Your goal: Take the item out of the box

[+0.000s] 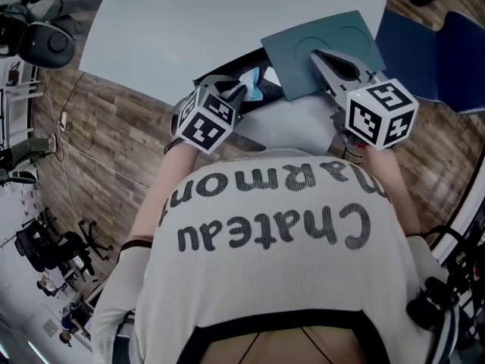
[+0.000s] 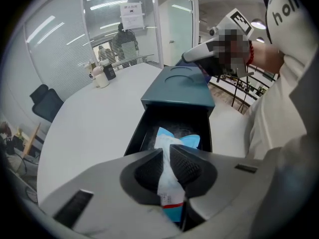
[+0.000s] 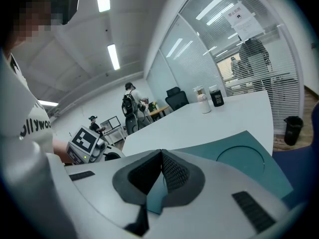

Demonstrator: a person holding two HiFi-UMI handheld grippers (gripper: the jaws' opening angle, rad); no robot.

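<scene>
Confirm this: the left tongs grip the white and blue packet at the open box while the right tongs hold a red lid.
The lid is teal, not red, as the right gripper view shows. Otherwise right: the left tongs grip the white and blue packet at the open box, and the right tongs hold that lid.

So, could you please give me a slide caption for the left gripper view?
Left gripper pinches a white-and-blue plastic packet above the open black box with teal lid.

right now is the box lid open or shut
Open. The teal lid sits clear of the black inside of the box, pinched in the right tongs, and a blue-and-white packet shows inside.
</scene>
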